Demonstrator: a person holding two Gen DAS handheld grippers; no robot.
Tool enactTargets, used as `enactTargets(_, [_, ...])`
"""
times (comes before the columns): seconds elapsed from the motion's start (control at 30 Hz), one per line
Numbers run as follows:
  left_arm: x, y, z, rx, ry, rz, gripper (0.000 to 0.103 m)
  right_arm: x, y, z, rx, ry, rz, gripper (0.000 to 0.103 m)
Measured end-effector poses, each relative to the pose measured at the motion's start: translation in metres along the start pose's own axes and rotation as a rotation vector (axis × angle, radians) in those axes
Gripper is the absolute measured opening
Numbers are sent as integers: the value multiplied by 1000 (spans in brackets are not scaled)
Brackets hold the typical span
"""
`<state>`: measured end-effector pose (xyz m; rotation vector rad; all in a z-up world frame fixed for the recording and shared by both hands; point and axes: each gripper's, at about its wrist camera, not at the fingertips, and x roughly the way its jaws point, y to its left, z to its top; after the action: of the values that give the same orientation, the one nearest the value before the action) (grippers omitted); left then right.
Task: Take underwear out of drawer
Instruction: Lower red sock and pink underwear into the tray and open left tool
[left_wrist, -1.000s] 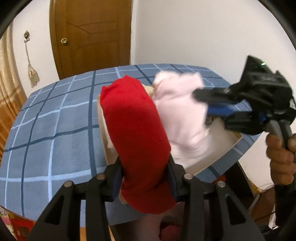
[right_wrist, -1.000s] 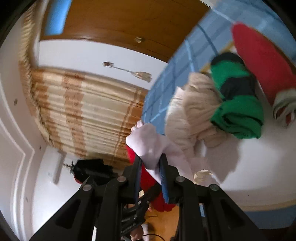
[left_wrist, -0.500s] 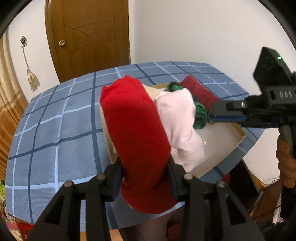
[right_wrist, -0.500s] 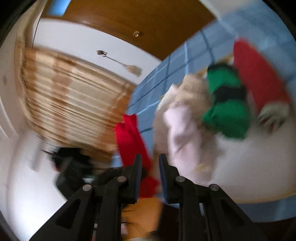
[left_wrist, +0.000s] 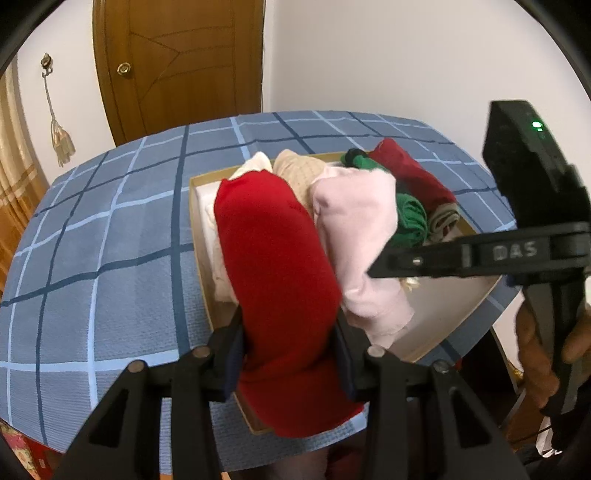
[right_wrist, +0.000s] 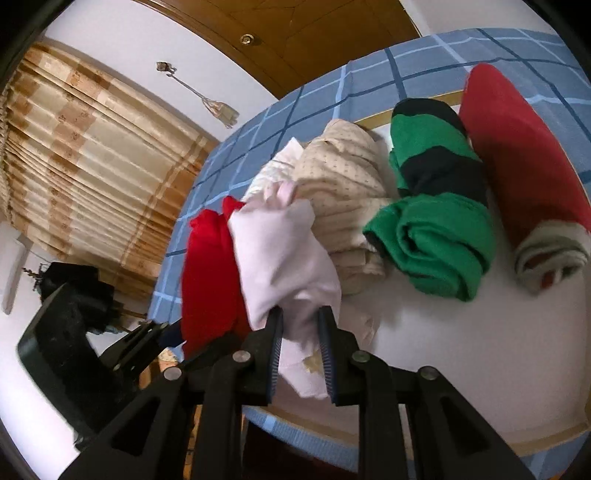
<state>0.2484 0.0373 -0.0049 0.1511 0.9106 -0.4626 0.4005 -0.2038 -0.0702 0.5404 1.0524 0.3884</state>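
Observation:
My left gripper (left_wrist: 288, 332) is shut on a rolled red underwear (left_wrist: 277, 258), held over the near left of the drawer (left_wrist: 195, 229), a shallow white box with a tan rim. The same red roll (right_wrist: 207, 277) shows at the left of the right wrist view. My right gripper (right_wrist: 301, 317) is shut on a pale pink underwear (right_wrist: 280, 251), whose cloth runs between its blue pads. In the left wrist view that gripper (left_wrist: 376, 272) reaches in from the right, across the pink underwear (left_wrist: 354, 221) that droops onto the drawer floor.
Inside the drawer lie a beige dotted roll (right_wrist: 343, 184), a green and black roll (right_wrist: 432, 236) and a dark red roll (right_wrist: 517, 155). The drawer rests on a blue checked cover (left_wrist: 92, 258). A hand (left_wrist: 535, 350) grips the right handle. A wooden door (left_wrist: 177, 66) stands behind.
The right gripper has rolled and swung lower, so the pink underwear has come down from beside the red roll into the drawer. The left gripper still holds the red roll.

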Motion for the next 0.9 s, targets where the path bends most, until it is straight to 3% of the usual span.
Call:
enactTargets(0.17, [10, 2, 1, -19, 6, -2, 41, 29, -13, 4, 46, 40, 22, 23])
enactTargets(0.27, [15, 3, 4, -29, 10, -3, 42, 29, -9, -1, 42, 49, 2, 23])
enactTargets(0.4, [25, 6, 7, -54, 31, -10, 48, 32, -3, -15, 61, 153, 17, 23])
enactTargets(0.53, [35, 3, 3, -46, 28, 14, 52, 29, -1, -15, 41, 165, -10, 25])
enactTargets(0.67, [29, 0, 3, -18, 8, 43, 52, 16, 12, -11, -48, 59, -77, 26])
enactTargets(0.8, [2, 0, 5, -8, -44, 37, 59, -9, 16, -10, -47, -81, -37, 26])
enactTargets(0.9, [-21, -3, 4, 12, -129, 89, 78, -17, 19, -8, -41, -130, -24, 26])
